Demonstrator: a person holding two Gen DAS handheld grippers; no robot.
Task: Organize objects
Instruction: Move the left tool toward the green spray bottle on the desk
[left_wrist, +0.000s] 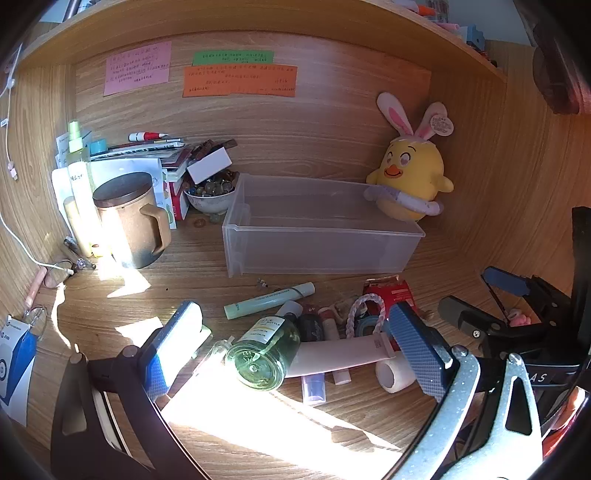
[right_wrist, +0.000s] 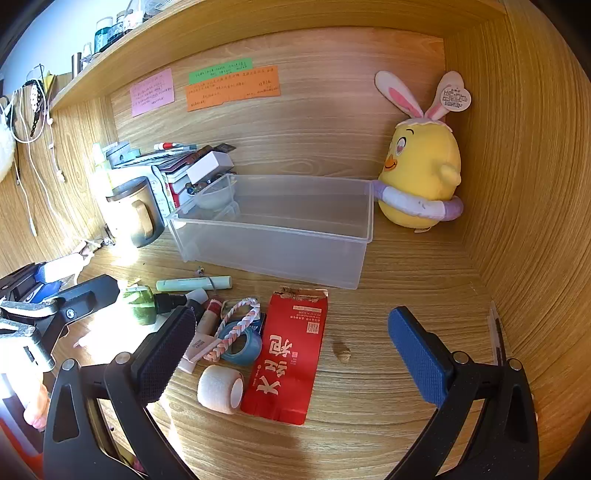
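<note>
A wooden desk set in an alcove carries, at its far centre, a clear plastic bin standing open-topped with nothing visible inside. A yellow plush chick with rabbit ears sits just right of the bin, touching its far right corner. Left of the bin stand a lidded brown mug, a tall pale bottle, a stack of books and papers and a bowl of small beads. The objects to be sorted lie in a loose cluster near the front of the bin: a red paper packet, a green glass bottle on its side, a white tube, a pale green pen, a braided cord over a blue tape ring, and a white gauze roll. The left gripper hangs over the bottle and tube, fingers spread wide, holding nothing. The right gripper hangs over the packet, likewise spread and empty.
</note>
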